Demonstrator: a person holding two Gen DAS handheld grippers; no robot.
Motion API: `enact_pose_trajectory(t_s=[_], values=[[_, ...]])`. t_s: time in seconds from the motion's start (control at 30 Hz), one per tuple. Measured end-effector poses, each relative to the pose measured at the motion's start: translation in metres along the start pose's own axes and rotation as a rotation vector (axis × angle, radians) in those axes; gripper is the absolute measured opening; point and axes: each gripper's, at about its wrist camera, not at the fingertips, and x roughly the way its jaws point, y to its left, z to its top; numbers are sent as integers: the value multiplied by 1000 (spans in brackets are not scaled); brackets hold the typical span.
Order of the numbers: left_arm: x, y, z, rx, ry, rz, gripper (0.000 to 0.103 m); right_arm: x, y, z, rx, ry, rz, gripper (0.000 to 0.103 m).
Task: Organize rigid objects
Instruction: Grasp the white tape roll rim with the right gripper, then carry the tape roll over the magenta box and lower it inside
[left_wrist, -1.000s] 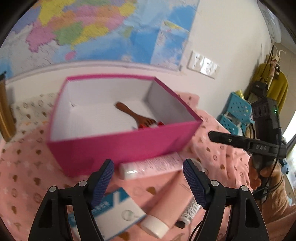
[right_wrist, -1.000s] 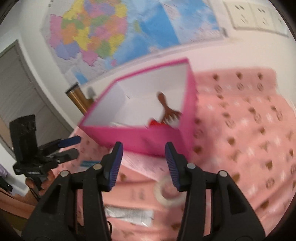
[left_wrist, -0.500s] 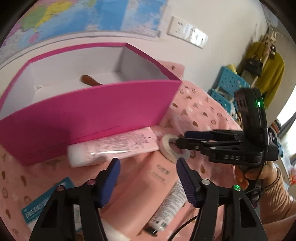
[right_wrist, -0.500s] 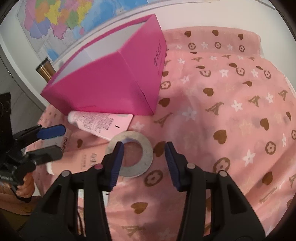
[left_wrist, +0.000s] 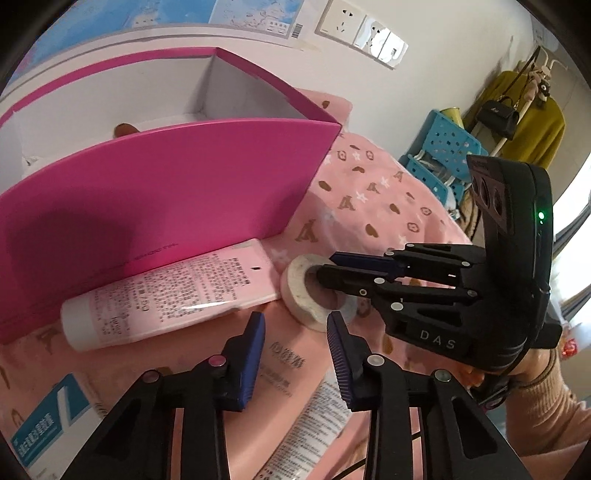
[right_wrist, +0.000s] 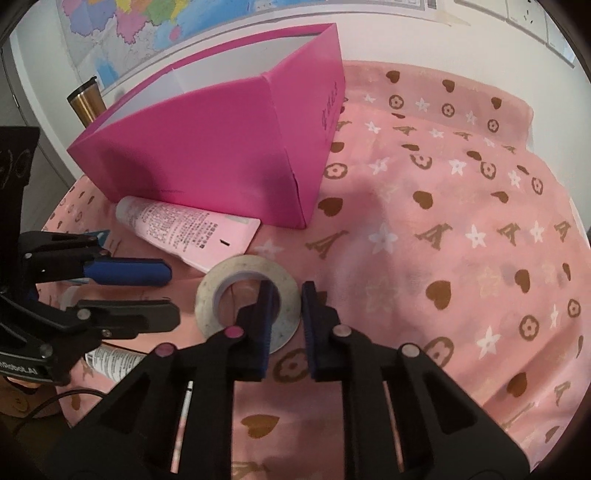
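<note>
Right gripper (right_wrist: 283, 295) was closing its jaws across the wall of the flat white roll of tape (right_wrist: 246, 300), one finger down through the hole, the other outside the rim; pads looked to be on the wall, so I read this as a grip being taken for the lift into the open pink cardboard box (right_wrist: 207, 147). The tape lay on the pink patterned cloth (right_wrist: 461, 229), just off the box's near corner.

Left gripper (left_wrist: 295, 325) was also closing, jaws narrowing over a pink squeeze tube with a white printed end (left_wrist: 280, 373) lying under it; whether the pads pressed it yet I could not tell.

A second pink tube with dense black print (left_wrist: 173, 291) lay against the box's front wall, its crimped end touching the tape. A blue-and-white carton (left_wrist: 48, 417) sat near the left edge. The two grippers worked close together, and the tall box wall will need clearing.
</note>
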Motion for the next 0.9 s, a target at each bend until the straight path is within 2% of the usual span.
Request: enact_pose_trajectory(t_s=[0.13,0.3,0.53,0.9], values=[[-1,-5,1,4,6,-26,31,-15,1,1,21,-45,11,16],[-13,-17,5,32,-24,-48,31,-37,12,4,0,-100,5,16],[-38,-28,12,65,-81,-19,31,-57,29,18,-55,-158,-1,16],[-63,-24,30,73,-155,12,31,-71,43,48,-119,-217,-5,16]])
